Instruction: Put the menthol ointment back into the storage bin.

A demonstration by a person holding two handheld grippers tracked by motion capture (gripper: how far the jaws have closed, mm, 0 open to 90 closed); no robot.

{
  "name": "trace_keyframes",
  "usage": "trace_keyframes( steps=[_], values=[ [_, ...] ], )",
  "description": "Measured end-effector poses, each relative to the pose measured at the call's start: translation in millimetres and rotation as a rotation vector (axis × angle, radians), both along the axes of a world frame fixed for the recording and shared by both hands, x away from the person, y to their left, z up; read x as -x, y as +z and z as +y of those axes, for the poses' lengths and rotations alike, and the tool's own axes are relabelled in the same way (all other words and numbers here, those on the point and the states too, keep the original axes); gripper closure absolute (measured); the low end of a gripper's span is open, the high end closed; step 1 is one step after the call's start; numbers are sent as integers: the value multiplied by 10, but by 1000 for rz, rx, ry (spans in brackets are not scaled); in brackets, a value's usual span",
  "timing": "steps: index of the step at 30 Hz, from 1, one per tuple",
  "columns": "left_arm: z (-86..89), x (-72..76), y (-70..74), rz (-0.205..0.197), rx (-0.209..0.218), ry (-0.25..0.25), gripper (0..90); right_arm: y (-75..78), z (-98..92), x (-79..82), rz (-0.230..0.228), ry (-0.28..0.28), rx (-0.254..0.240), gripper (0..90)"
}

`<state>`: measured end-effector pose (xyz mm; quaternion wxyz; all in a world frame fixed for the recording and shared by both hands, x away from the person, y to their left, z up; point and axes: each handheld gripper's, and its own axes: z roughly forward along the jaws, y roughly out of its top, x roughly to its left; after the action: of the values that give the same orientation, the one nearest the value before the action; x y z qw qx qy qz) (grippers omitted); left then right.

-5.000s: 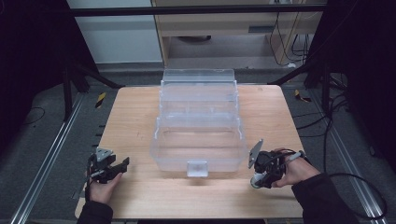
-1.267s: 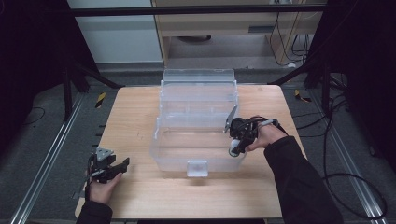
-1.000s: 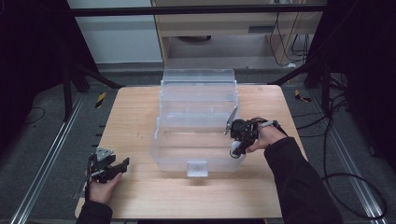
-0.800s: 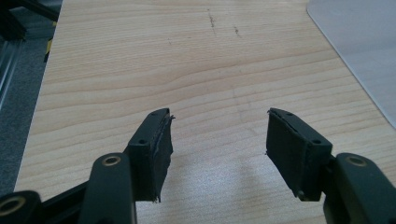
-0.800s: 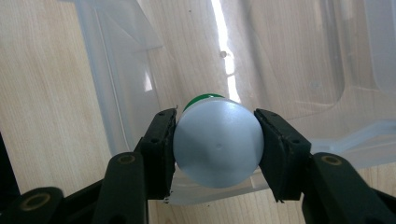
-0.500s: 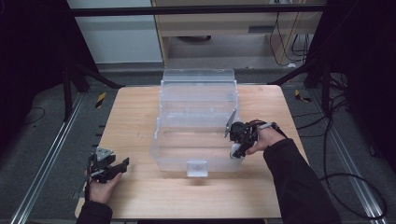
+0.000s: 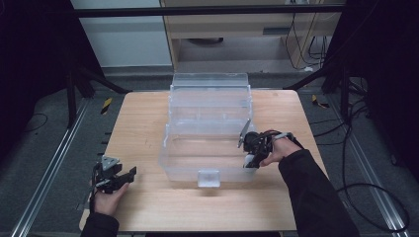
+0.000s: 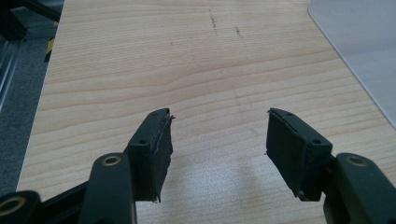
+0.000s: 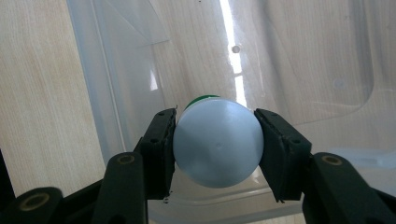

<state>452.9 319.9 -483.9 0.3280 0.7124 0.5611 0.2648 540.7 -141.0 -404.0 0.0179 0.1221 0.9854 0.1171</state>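
Clamping an unlabelled white bottle (image 9: 217, 142), right gripper (image 9: 215, 140) over clear box (image 9: 299, 60).

Bottle (image 9: 217, 142) end-on between right tongs (image 9: 215, 144) — body mostly hidden, green band barely peeking.

Clear plastic, pale wood, matt black pads

The box (image 7: 210, 133) is glossy transparent plastic with glare streaks; under it the table (image 7: 143, 128) is pale matt wood with fine grain. Inside the box, the bottle (image 9: 217, 140) has a smooth white plastic base between matt black pads (image 9: 161, 144).
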Motion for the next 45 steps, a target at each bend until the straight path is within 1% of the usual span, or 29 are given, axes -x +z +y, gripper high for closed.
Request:
trace_keyframes(
  steps=[8,12,16,18,21,23,24,25,26,28,30,31,32,33,35,37,38,39,40,41,43,44,45],
  values=[
    [-2,-2,-1,2,-1,-1,402,5,-4,10,-5,-10,1,488],
    [-3,-1,0,0,-1,-1,402,21,-10,21,-8,-2,0,491],
    [-6,0,1,0,-1,-1,402,39,-18,30,-21,-7,-11,493],
    [-4,-1,0,0,0,-1,402,65,-23,41,-27,-19,-23,492],
    [-3,0,1,1,1,-1,401,130,-41,68,-38,-40,-69,478],
    [-6,3,2,-1,0,-1,401,186,-70,87,-63,-69,-105,458],
    [-7,3,2,-1,0,-2,400,215,-81,101,-73,-94,-121,451],
    [-8,3,2,0,0,-2,400,236,-95,109,-84,-104,-134,436],
    [-9,4,2,-1,0,-2,400,260,-115,119,-99,-116,-159,403],
    [-8,3,2,0,1,-1,399,312,-164,148,-121,-157,-226,384],
    [-10,6,2,0,4,-3,398,368,-227,189,-161,-198,-289,371],
    [-13,8,5,3,3,-5,397,387,-248,207,-170,-209,-304,367],
    [-18,9,6,3,3,-6,396,404,-272,231,-183,-226,-331,349],
    [-21,9,5,2,3,-6,396,422,-302,263,-193,-255,-359,325],
    [-25,11,6,3,2,-7,393,442,-345,306,-220,-292,-380,272],
    [-26,14,7,1,3,-8,392,455,-407,359,-262,-328,-415,262],
    [-25,15,8,1,4,-8,391,457,-453,394,-286,-355,-445,254],
    [-26,16,8,0,4,-8,390,458,-483,415,-297,-377,-460,241],
    [-27,17,8,0,5,-8,389,456,-539,447,-326,-413,-488,222],
    [-28,17,8,0,5,-8,388,453,-578,466,-346,-433,-505,207],
    [-32,20,10,-1,5,-9,385,434,-693,529,-376,-507,-549,191],
    [-33,21,10,-1,5,-9,383,415,-750,558,-391,-529,-571,191],
    [-35,22,11,-2,5,-9,382,399,-789,583,-397,-544,-583,191]
  ],
)
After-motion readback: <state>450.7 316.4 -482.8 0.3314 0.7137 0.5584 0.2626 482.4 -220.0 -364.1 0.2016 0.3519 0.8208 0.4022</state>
